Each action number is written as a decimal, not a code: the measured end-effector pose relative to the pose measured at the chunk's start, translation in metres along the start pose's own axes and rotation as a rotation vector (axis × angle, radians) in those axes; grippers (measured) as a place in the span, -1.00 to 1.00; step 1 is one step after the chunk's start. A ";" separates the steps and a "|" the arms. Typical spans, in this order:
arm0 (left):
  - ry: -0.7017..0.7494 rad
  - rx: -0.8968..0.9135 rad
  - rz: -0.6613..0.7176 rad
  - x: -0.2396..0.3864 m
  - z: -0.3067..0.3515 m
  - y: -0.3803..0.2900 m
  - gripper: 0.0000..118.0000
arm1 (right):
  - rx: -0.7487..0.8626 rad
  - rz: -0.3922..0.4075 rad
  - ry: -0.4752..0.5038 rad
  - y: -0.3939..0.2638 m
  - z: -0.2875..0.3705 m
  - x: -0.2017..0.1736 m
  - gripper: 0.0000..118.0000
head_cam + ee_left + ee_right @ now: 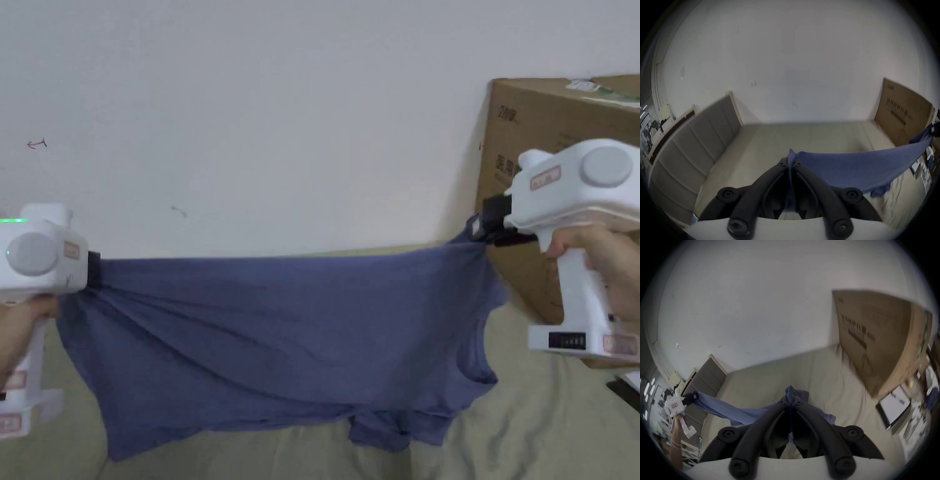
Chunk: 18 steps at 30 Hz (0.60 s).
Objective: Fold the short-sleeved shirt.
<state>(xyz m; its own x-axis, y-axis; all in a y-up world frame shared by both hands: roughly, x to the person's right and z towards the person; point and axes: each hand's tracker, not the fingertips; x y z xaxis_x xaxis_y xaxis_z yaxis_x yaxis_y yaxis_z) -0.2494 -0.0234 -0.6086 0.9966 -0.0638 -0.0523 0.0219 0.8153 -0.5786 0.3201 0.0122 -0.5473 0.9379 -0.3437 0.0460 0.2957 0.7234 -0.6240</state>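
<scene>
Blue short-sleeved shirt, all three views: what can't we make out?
- Blue short-sleeved shirt, head view: far face turned away; the bunched lower folds hide one sleeve.
- Left gripper, left gripper view: shut jaws cover the pinched cloth.
- Right gripper, right gripper view: same.
- Brown cardboard box, right gripper view: print blurred.

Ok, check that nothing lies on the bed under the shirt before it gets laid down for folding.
Nothing visible does. The shirt hangs stretched between the left gripper and right gripper, and the bed below it looks bare. The box stands off to the right.
</scene>
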 end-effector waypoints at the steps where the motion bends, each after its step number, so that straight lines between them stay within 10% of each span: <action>1: 0.004 -0.031 -0.004 0.003 -0.007 -0.021 -0.99 | -0.046 -0.020 0.003 -0.017 -0.016 0.009 -0.99; 9: -0.002 -0.274 0.016 0.009 -0.044 -0.157 -0.99 | -0.320 -0.139 -0.063 -0.167 -0.092 0.064 -0.99; 18: -0.042 -0.288 0.090 -0.021 0.004 -0.263 -0.99 | -0.391 -0.170 -0.018 -0.274 -0.028 0.094 -0.99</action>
<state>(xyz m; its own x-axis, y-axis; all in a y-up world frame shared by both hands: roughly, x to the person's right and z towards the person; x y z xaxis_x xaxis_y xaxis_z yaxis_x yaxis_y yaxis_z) -0.2763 -0.2342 -0.4519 0.9961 0.0295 -0.0837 -0.0839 0.6197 -0.7803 0.3219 -0.2349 -0.3934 0.8860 -0.4251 0.1852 0.3587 0.3750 -0.8548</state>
